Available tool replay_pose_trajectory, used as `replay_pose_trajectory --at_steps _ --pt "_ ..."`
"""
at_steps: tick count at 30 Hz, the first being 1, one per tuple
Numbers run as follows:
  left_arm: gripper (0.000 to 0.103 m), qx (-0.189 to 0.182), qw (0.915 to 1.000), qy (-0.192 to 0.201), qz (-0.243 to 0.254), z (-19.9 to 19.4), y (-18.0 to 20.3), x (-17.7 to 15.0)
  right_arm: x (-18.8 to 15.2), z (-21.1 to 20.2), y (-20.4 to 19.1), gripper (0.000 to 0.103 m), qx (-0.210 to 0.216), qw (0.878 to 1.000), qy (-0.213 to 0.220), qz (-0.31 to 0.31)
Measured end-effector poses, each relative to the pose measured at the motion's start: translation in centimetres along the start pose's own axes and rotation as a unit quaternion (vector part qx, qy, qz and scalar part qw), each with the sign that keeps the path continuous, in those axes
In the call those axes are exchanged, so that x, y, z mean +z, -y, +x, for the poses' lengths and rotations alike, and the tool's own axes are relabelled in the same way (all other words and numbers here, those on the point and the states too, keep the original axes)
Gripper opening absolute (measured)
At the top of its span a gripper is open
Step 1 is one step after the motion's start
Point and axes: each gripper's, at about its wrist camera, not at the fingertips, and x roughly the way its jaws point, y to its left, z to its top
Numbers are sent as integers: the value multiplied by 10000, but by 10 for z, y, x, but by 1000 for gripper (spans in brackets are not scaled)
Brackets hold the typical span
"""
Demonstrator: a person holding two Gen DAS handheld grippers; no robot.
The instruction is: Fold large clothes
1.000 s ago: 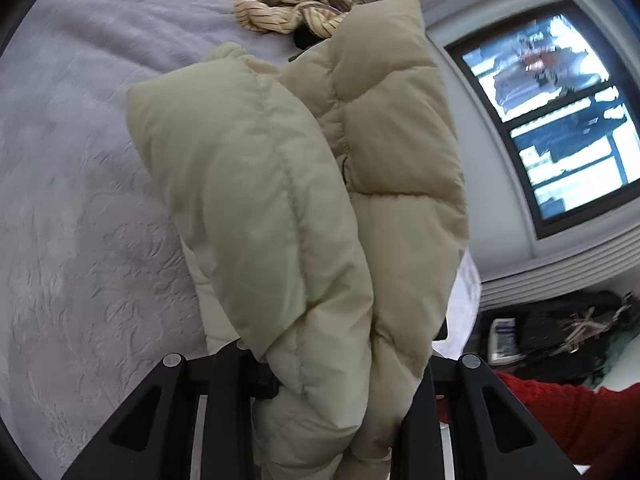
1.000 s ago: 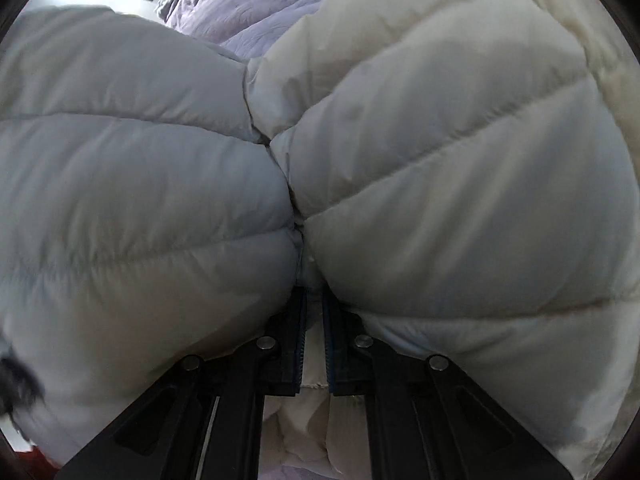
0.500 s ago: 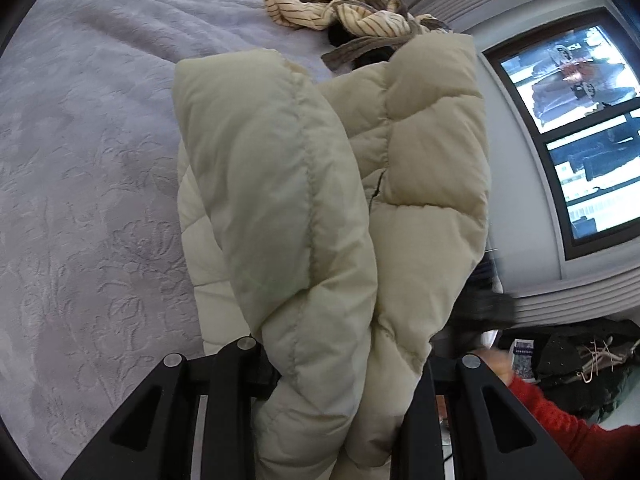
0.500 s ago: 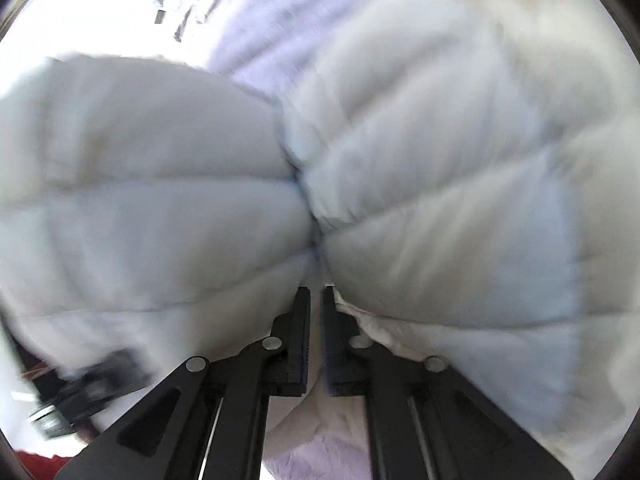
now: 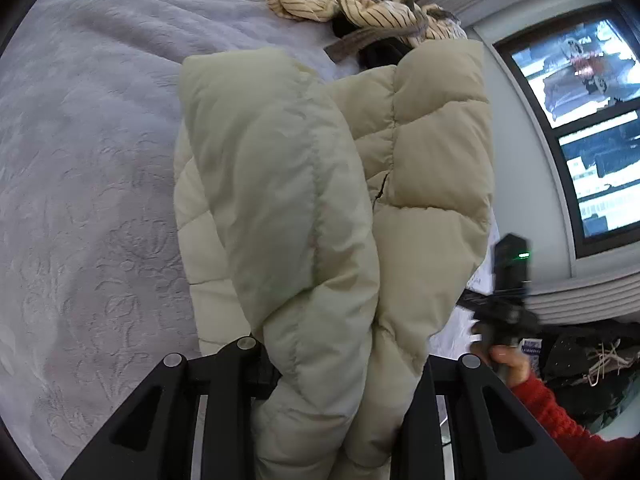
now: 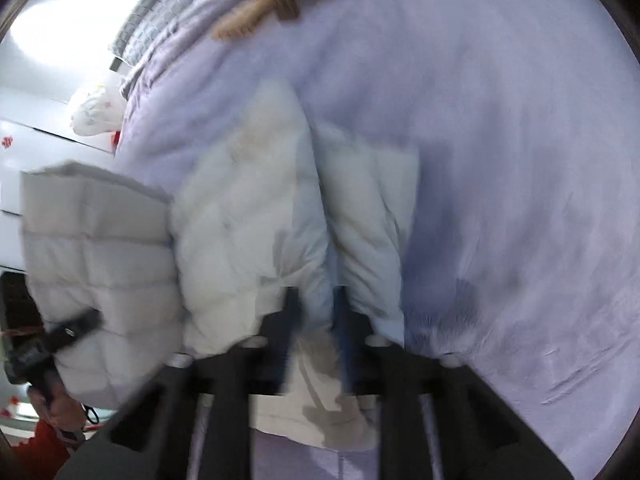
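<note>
The left gripper (image 5: 336, 376) is clamped on a bunched fold of the jacket (image 5: 320, 208), which hangs over the bed (image 5: 92, 184). The right gripper (image 6: 318, 320), blurred, has just been parting its jaws; jacket cloth sits between them, seemingly loose. Striped clothes (image 5: 352, 4) lie far off; open bedspread lies on either side of the jacket.

I can read no text from here; the screen (image 5: 576, 128) by the wall shows bright bands and rows too blurred to make out; a small white-and-blue package (image 5: 530, 347) carries print too small to read; a red mark (image 6: 7, 142) on the white cabinet stays illegible.
</note>
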Motion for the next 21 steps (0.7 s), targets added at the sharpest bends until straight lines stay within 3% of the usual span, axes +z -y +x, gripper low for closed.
replay_pose_trajectory --at_steps 5,9,12,15,21 --pt "29 67 9989 -232 414 17 34 10 0 46 24 11 795 9956 -293 387" --pt "30 -141 9960 -476 738 45 66 18 4 73 28 11 1160 9913 -399 476" --pt "63 -618 9932 -516 843 66 83 21 6 85 34 11 1394 9877 -469 535" --pt "65 -886 9890 -514 1065 85 96 20 7 92 40 11 1638 9831 -509 644" --pt "66 -1332 9843 -560 1017 116 100 17 3 98 62 10 2113 9704 -531 1044"
